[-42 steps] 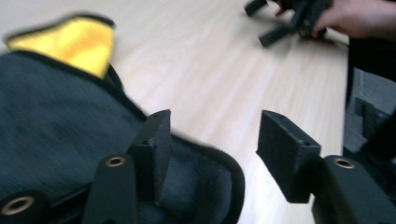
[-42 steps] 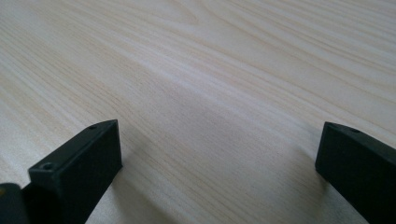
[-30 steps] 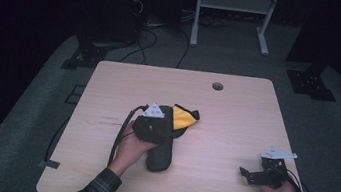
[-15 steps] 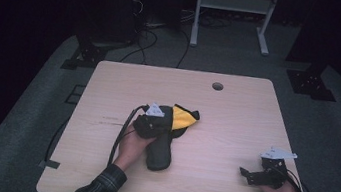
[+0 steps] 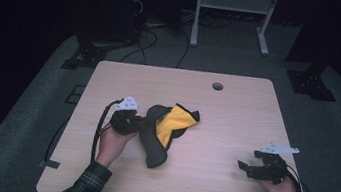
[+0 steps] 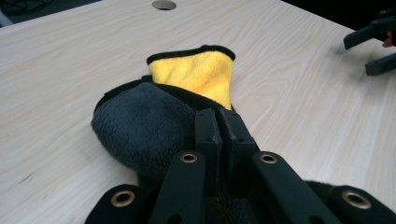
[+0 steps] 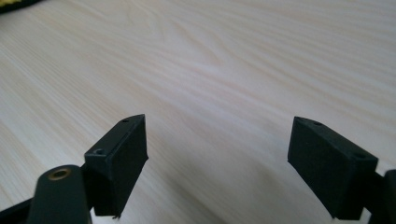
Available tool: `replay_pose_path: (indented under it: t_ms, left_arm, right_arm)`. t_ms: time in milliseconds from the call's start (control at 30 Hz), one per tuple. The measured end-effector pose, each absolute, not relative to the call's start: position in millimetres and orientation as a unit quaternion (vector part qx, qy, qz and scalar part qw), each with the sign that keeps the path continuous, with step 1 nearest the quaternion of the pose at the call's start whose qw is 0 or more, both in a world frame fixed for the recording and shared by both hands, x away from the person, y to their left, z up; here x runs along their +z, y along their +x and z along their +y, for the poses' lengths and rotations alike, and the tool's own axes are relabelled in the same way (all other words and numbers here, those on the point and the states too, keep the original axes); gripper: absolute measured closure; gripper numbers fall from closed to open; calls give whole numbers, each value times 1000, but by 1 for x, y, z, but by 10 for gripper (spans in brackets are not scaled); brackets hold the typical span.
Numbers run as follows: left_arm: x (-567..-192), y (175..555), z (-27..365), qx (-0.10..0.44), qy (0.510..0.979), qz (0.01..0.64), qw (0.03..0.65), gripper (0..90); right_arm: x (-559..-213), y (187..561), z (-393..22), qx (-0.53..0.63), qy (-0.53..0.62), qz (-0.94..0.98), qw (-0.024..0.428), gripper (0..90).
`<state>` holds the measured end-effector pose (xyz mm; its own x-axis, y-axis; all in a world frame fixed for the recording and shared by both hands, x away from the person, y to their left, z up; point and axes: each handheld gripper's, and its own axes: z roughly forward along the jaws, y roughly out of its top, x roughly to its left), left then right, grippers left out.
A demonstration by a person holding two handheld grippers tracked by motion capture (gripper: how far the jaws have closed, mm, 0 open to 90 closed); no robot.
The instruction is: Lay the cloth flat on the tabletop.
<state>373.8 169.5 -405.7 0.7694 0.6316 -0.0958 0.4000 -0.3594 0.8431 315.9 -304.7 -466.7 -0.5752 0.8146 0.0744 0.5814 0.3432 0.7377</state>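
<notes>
The left tongs point(image 5: 140, 123) are pinched tight on the near edge of the grey and yellow cloth point(image 5: 163, 133), their jaws pressed together with the fabric caught between them. The cloth lies crumpled on the pale wooden tabletop point(image 5: 236, 115), left of centre, yellow side folded up. The right tongs point(image 5: 245, 168) hover well apart near the right edge, jaws wide but just been narrowing, nothing between them.
</notes>
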Motion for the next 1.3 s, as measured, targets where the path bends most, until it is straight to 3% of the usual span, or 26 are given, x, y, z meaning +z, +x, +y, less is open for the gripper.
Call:
replay_pose_path:
  t_ms: [267, 733, 767, 933, 1033, 1100, 1300]
  left_arm:
    - [-410, 362, 199, 121, 812, 337, 460, 860]
    - [-439, 351, 252, 119, 819, 412, 381, 856]
    - [-440, 352, 253, 126, 821, 411, 376, 843]
    - [-433, 354, 250, 140, 808, 413, 396, 566]
    - [-430, 357, 245, 135, 800, 413, 414, 448]
    - [-428, 363, 237, 136, 803, 406, 415, 403]
    - [-427, 378, 215, 145, 814, 387, 407, 379]
  right_arm:
    - [-455, 331, -268, 393, 402, 815, 144, 226]
    - [-442, 360, -207, 418, 354, 827, 128, 233]
    - [-441, 362, -204, 422, 353, 826, 124, 235]
    - [-438, 377, -191, 432, 342, 826, 121, 258]
    - [-438, 386, -183, 433, 332, 828, 128, 267]
    - [-437, 396, -177, 432, 331, 829, 131, 269]
    - [-435, 423, -164, 438, 331, 827, 124, 284]
